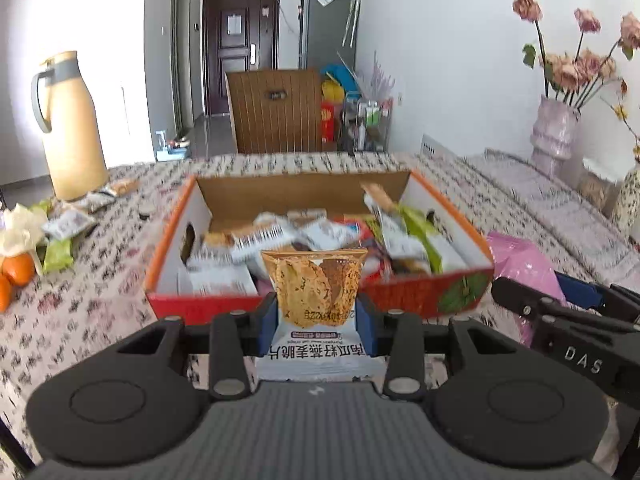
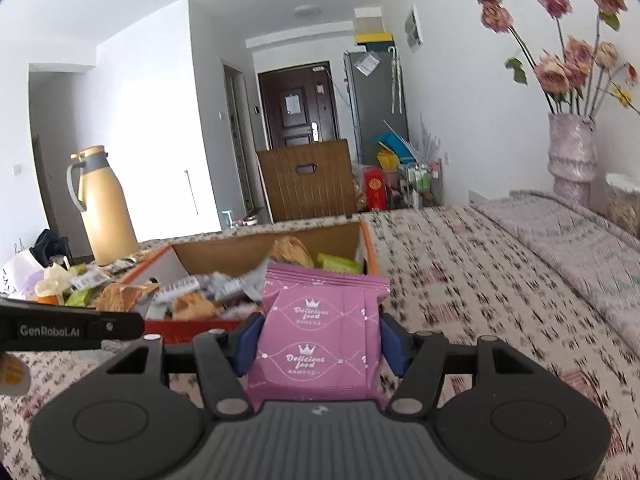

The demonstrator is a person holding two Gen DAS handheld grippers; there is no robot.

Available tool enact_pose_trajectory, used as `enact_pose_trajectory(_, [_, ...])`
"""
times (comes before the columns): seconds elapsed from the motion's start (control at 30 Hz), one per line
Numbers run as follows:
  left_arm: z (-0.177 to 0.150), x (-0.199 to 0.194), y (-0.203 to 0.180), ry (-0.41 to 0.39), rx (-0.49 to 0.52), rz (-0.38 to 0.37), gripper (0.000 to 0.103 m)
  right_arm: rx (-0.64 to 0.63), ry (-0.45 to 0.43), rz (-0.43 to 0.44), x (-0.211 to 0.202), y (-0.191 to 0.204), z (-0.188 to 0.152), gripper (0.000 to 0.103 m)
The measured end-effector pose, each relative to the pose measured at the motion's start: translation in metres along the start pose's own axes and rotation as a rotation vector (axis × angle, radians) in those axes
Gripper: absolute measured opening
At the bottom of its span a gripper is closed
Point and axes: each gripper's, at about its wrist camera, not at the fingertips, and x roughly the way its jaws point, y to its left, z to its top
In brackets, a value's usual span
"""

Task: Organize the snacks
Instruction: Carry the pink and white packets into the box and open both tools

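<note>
Your left gripper (image 1: 316, 316) jaws pinch a brown oat-crisp packet (image 1: 314, 294) before the snack box (image 1: 420, 300). Your right gripper (image 2: 320, 344) jaws clamp a purple packet (image 2: 320, 340) above the patterned surface (image 2: 480, 300).

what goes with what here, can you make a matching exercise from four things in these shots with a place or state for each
Things:
1. brown oat crisp packet
2. pink snack packet
3. cream thermos jug
4. oranges

Places or states:
A. standing upright on the table, left of the box
B. clamped in the right tongs
C. lying at the table's far left edge
D. clamped in the left tongs

Pairs: 1-D, 2-B, 3-A, 4-C
</note>
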Motion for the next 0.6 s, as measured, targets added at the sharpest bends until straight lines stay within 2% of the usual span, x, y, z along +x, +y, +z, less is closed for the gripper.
enact_pose_trajectory(0.27, [0.032, 0.013, 0.017, -0.047, -0.023, 0.016, 0.041, -0.029, -0.035, 0.023, 0.024, 0.023, 0.029, 0.061])
enact_pose_trajectory(0.6, [0.061, 0.054, 0.044, -0.071, -0.074, 0.045, 0.041, -0.050, -0.042, 0.035, 0.076, 0.048, 0.055, 0.061])
